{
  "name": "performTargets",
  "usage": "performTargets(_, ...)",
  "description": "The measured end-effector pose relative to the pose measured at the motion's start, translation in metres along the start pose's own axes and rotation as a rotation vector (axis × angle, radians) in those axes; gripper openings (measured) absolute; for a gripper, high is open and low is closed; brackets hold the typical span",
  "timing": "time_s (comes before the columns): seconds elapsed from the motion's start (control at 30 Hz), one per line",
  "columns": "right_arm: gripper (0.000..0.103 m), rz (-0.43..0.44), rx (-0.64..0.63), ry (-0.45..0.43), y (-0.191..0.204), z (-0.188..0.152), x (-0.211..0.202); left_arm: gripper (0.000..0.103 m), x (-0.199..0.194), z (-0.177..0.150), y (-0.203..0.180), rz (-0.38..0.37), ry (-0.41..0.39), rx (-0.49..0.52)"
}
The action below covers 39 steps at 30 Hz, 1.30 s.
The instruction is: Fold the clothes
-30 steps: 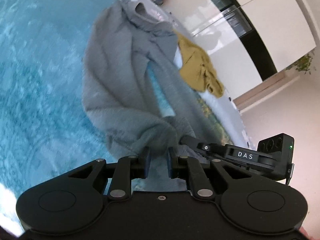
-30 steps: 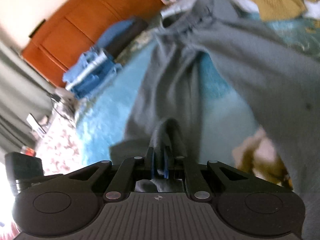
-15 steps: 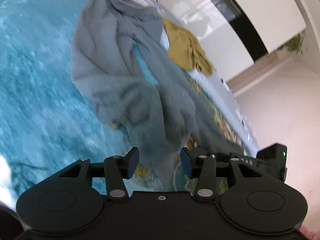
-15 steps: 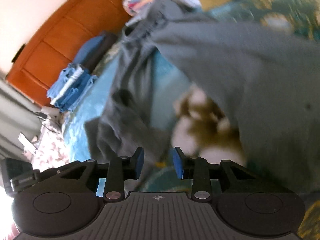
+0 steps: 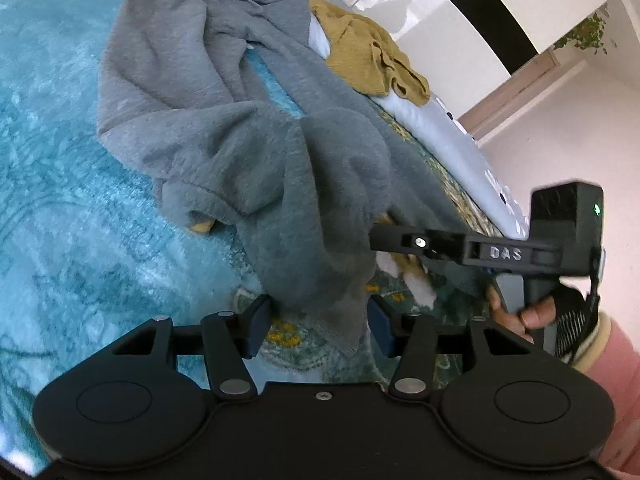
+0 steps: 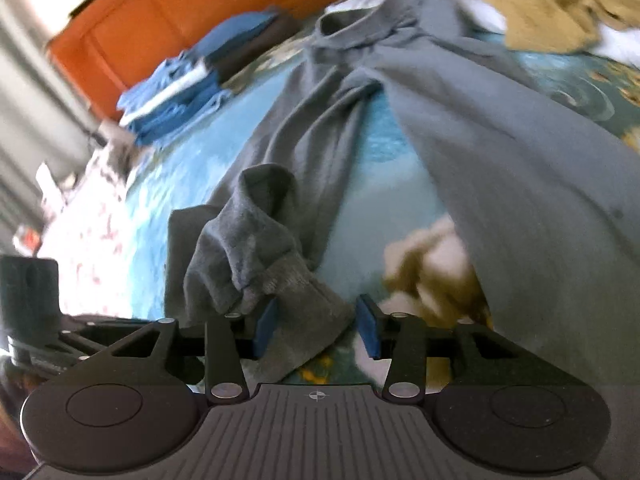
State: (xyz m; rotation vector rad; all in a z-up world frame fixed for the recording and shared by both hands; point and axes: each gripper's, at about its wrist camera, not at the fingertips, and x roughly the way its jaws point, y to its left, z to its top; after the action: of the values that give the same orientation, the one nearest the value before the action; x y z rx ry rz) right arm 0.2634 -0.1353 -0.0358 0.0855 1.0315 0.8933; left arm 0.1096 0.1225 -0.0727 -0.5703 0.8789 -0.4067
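The grey sweatshirt [image 5: 224,92] lies crumpled on the teal bedspread [image 5: 60,184], long axis running away from both tools toward the collar. Its near sleeve end lies between the opening, unclamped jaws of the left hand-held gripper [image 5: 316,326]. The cuff [image 6: 288,280] lies likewise within the opening right hand-held gripper [image 6: 316,330]. Both are equally near.

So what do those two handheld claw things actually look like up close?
Each is matte black plastic: a wide body with two round discs, silver pivot pins and hinged arms ending in blue pads. The left claw has a smooth body, the right claw a ribbed grey one. The right also bears raised letters "DAS" and a green light. The person wears a pink sleeve.
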Motion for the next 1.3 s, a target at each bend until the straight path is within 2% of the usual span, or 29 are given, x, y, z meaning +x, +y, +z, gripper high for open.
performTargets(0.13, 0.044, 0.044, -0.045, 0.031, 0.002, 0.008, 0.007, 0.048, 0.000, 0.001, -0.001, 0.002, -0.007, 0.012)
performTargets(0.3, 0.040, 0.062, -0.041, 0.050, 0.006, 0.010, 0.015, 0.028, 0.002, 0.003, 0.000, 0.027, -0.015, 0.002)
performTargets(0.33, 0.031, 0.067, -0.027, 0.049, 0.006, 0.009, 0.015, 0.027, 0.000, 0.002, 0.000, 0.029, -0.017, -0.002)
performTargets(0.43, 0.015, 0.084, 0.020, 0.044, 0.006, 0.006, 0.013, 0.020, -0.005, 0.000, -0.002, 0.022, -0.018, -0.005)
performTargets(0.5, 0.013, 0.092, 0.048, 0.038, 0.007, 0.003, 0.009, 0.016, -0.007, -0.001, -0.006, 0.006, -0.019, 0.005)
performTargets(0.7, 0.012, 0.113, 0.105, -0.066, 0.008, -0.011, -0.035, 0.015, -0.019, -0.003, -0.034, -0.098, -0.027, 0.071)
performTargets(0.87, 0.012, 0.080, 0.120, -0.140, 0.007, -0.038, -0.084, 0.015, -0.016, -0.012, -0.068, -0.186, 0.007, 0.156)
performTargets(0.97, 0.012, 0.037, 0.155, -0.135, -0.001, -0.061, -0.095, 0.015, -0.002, -0.020, -0.076, -0.192, 0.056, 0.176)
performTargets(1.17, 0.013, -0.044, 0.272, -0.073, -0.025, -0.089, -0.073, 0.015, 0.020, -0.027, -0.067, -0.116, 0.124, 0.140)
performTargets(1.23, 0.014, -0.052, 0.293, -0.095, -0.025, -0.093, -0.078, 0.015, 0.011, -0.024, -0.067, -0.120, 0.100, 0.146)
performTargets(1.3, 0.016, -0.046, 0.276, -0.164, -0.022, -0.091, -0.101, 0.020, -0.006, -0.018, -0.070, -0.147, 0.055, 0.175)
